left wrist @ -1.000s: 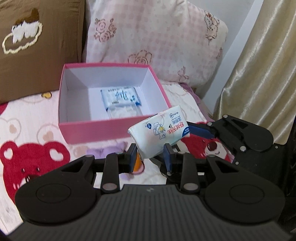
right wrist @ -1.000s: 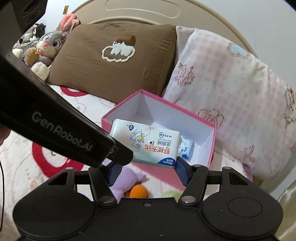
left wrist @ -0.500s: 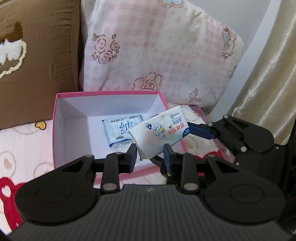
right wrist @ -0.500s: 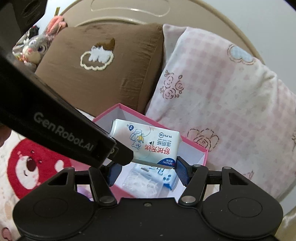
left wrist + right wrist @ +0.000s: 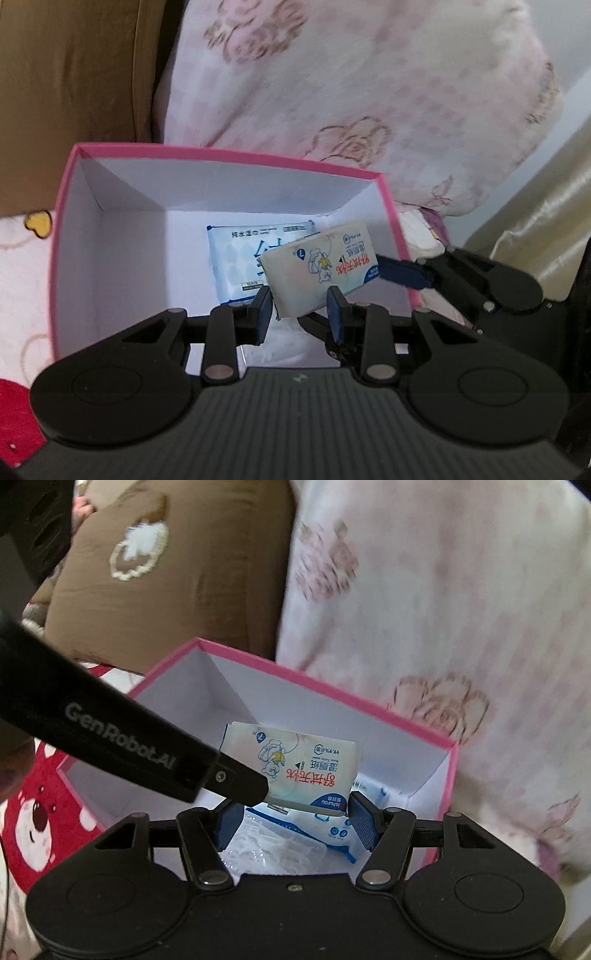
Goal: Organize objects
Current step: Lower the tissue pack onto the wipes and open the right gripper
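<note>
A white wipes pack (image 5: pixel 320 266) with red lettering is held over the open pink box (image 5: pixel 229 155). My left gripper (image 5: pixel 300 314) is shut on its near end. My right gripper (image 5: pixel 291 821) is shut on the same pack (image 5: pixel 295 766) from the other side; its blue finger (image 5: pixel 400 271) shows at the pack's right end in the left wrist view. A blue and white tissue packet (image 5: pixel 240 266) lies flat on the box floor under the pack. The pink box (image 5: pixel 332 686) also shows in the right wrist view, with a clear plastic bag (image 5: pixel 280 853) inside.
A pink floral pillow (image 5: pixel 351 92) and a brown pillow (image 5: pixel 70 92) stand right behind the box. A gold curtain (image 5: pixel 546 221) hangs at the right. The box rests on a bedsheet with red bear prints (image 5: pixel 33 812). The left gripper's black arm (image 5: pixel 110 738) crosses the right wrist view.
Both grippers have moved forward with the wipes pack, from in front of the box's near wall to above its inside. The pack now sits lower, near the tissue packet.
</note>
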Tool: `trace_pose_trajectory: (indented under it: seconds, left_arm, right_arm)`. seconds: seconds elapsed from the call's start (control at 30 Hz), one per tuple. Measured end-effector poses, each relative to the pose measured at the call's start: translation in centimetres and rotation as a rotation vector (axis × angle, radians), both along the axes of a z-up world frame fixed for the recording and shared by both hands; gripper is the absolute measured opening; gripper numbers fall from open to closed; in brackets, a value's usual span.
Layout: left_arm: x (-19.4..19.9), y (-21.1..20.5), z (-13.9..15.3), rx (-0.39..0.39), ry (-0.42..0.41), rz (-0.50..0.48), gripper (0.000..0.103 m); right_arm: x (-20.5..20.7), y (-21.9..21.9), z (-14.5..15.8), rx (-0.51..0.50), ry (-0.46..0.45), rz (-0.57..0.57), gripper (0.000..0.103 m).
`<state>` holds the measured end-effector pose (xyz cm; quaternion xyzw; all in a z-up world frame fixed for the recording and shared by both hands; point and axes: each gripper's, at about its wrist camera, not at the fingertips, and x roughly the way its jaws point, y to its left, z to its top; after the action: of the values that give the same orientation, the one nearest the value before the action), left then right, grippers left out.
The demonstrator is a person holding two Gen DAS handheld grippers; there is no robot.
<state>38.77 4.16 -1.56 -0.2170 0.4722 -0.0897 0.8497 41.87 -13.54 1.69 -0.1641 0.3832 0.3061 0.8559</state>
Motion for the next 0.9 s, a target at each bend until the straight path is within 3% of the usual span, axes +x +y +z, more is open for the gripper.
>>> trace_pose_trajectory:
  seconds: [0.4, 0.57, 0.7, 0.73, 0.9]
  left_arm:
    - [3.6, 0.9, -4.4, -0.037, 0.118, 0.035, 0.029]
    - [4.4, 0.8, -5.1, -0.046, 0.140, 0.047, 0.031]
    - [4.2, 0.3, -4.7, 0.077, 0.136, 0.081, 0.039]
    - [3.8, 0.4, -4.3, 0.084, 0.128, 0.083, 0.043]
    - [1.5, 0.8, -1.7, 0.138, 0.117, 0.058, 0.045]
  right_arm:
    - [4.4, 0.6, -4.3, 0.031, 0.217, -0.098, 0.065]
    - [4.8, 0.6, -4.8, 0.028, 0.235, -0.125, 0.065]
    - [4.5, 0.3, -4.4, 0.051, 0.225, -0.127, 0.064]
    - [4.4, 0.3, -4.1, 0.055, 0.216, -0.124, 0.064]
    - [2.6, -0.8, -1.7, 0.102, 0.184, -0.080, 0.064]
